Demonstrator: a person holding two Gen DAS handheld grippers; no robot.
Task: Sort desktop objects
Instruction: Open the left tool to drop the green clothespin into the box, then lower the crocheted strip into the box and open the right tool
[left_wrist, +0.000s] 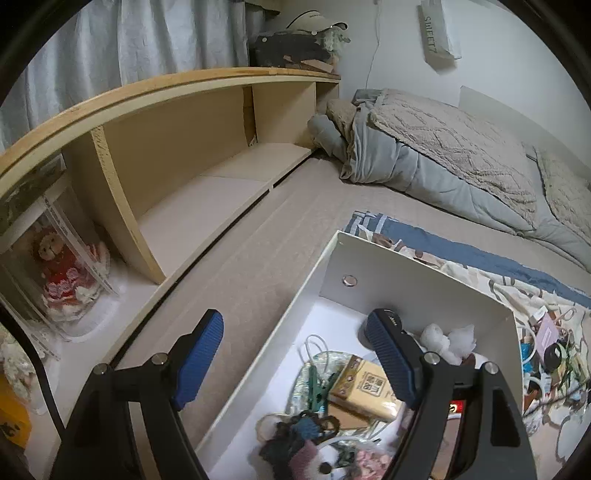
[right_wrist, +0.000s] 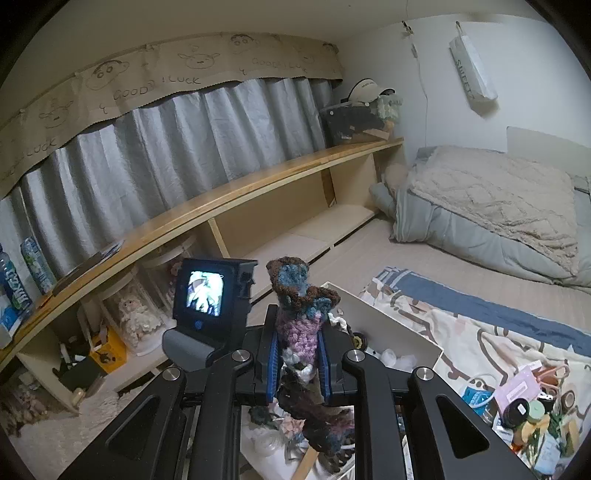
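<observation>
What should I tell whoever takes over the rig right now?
Left tongs: open, empty, over the near left wall of the white box.
Right tongs: shut on a crocheted piece, held above the box.
Done: box already holds a yellow pack, green clips, white fluff.
Left: place the crocheted piece, then sort the pile of small items on the patterned cloth to the right.

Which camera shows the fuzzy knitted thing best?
The right wrist view. There the knitted piece stands front and centre, pinched between the shut right gripper, its brown, blue and purple yarn plain. In the left wrist view it appears only low in the white box, blurred among other items.
</observation>
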